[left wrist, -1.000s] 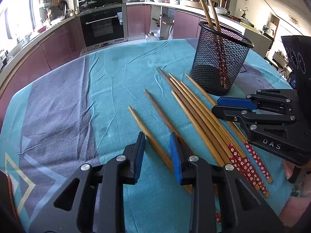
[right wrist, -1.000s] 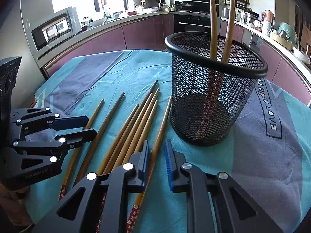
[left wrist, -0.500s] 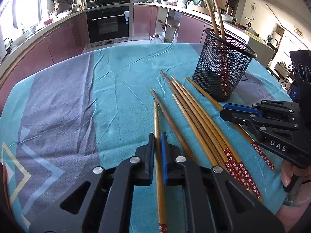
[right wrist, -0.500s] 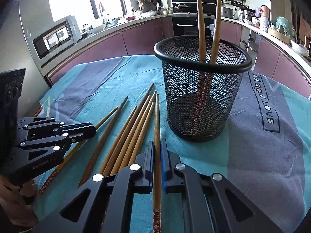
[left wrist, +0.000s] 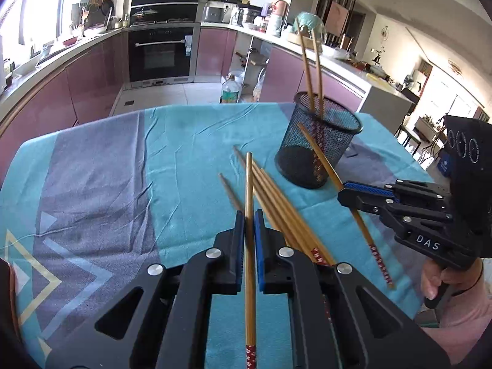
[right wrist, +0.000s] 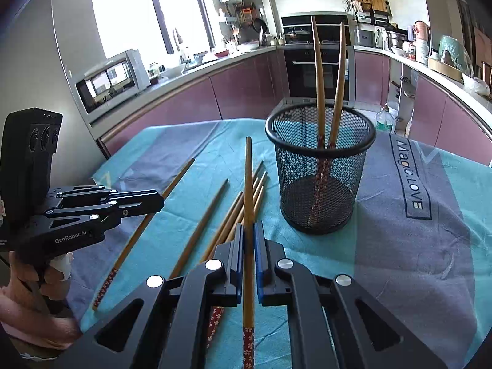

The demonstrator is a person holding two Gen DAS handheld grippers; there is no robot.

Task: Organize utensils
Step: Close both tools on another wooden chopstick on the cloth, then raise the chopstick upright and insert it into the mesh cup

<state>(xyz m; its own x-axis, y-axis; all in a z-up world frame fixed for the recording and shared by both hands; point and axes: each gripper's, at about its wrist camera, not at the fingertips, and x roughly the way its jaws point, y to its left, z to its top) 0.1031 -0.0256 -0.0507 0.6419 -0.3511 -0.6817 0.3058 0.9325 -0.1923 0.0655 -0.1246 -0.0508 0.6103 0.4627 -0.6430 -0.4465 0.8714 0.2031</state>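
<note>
Two hand-held black grippers with blue pads work over a table covered by a teal and grey cloth (left wrist: pixel 184 141). The left gripper (left wrist: pixel 249 215) is clamped on one long brown wooden chopstick with a red flowered end (left wrist: pixel 249 203), which runs straight out between its pads and is raised clear of the cloth. In the right wrist view the same gripper appears at the left edge, held by a hand (right wrist: pixel 40 273). The right gripper (right wrist: pixel 248 230) is likewise closed on a second brown wooden chopstick with a red patterned end (right wrist: pixel 247 184), its tip pointing toward the far side of the table. Seen from the left wrist camera, this second chopstick slants in front of the black wire-mesh cylindrical holder (left wrist: pixel 319 147), and the right hand (left wrist: pixel 442 279) grips the handle below. The holder stands upright on the cloth, to the right of the loose chopsticks, with two chopsticks (right wrist: pixel 329 92) leaning in it, red ends down. A loose bundle of brown wooden chopsticks (right wrist: pixel 243 212) lies flat on the cloth between the two grippers, just beside the holder's base; one separate chopstick (right wrist: pixel 200 224) lies a little to their left. Purple kitchen cabinets (right wrist: pixel 246 89) and a built-in black oven (left wrist: pixel 160 52) line the background.
</note>
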